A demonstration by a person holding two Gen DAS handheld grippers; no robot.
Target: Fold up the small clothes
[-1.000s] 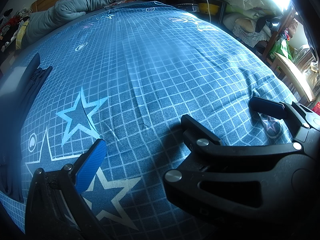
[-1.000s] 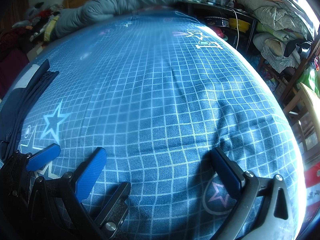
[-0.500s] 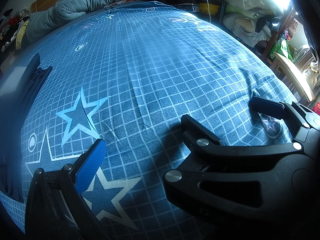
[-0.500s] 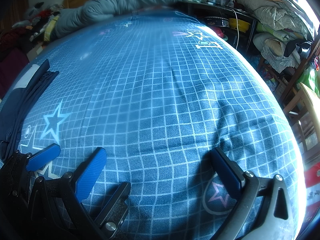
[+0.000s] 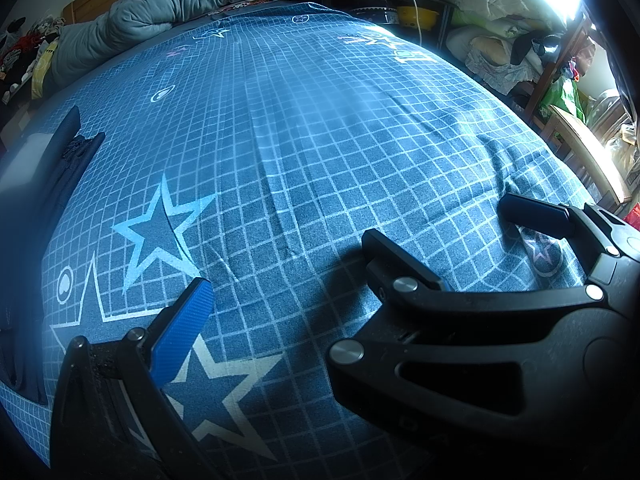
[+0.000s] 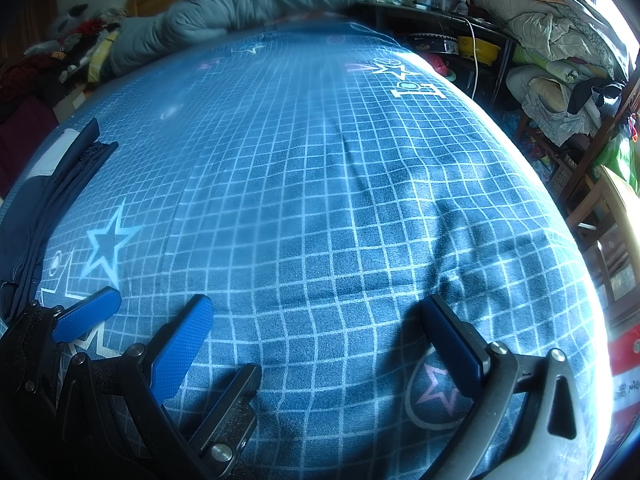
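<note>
A dark navy garment (image 5: pixel 48 184) lies bunched at the left edge of the bed, also in the right wrist view (image 6: pixel 44 200). My left gripper (image 5: pixel 280 280) is open and empty, low over the blue checked bedsheet (image 5: pixel 320 140), to the right of the garment. My right gripper (image 6: pixel 316 320) is open and empty beside it, over the sheet (image 6: pixel 320 180). In the left wrist view the right gripper's black fingers (image 5: pixel 532 216) show at right. In the right wrist view the left gripper's blue pads (image 6: pixel 86 314) show at lower left.
A grey rolled duvet (image 6: pixel 248 4) lies at the head of the bed. A dark shelf with bowls and a cable (image 6: pixel 472 48) and piled bedding (image 6: pixel 552 32) stand along the right side. A wooden chair (image 5: pixel 584 160) stands at right.
</note>
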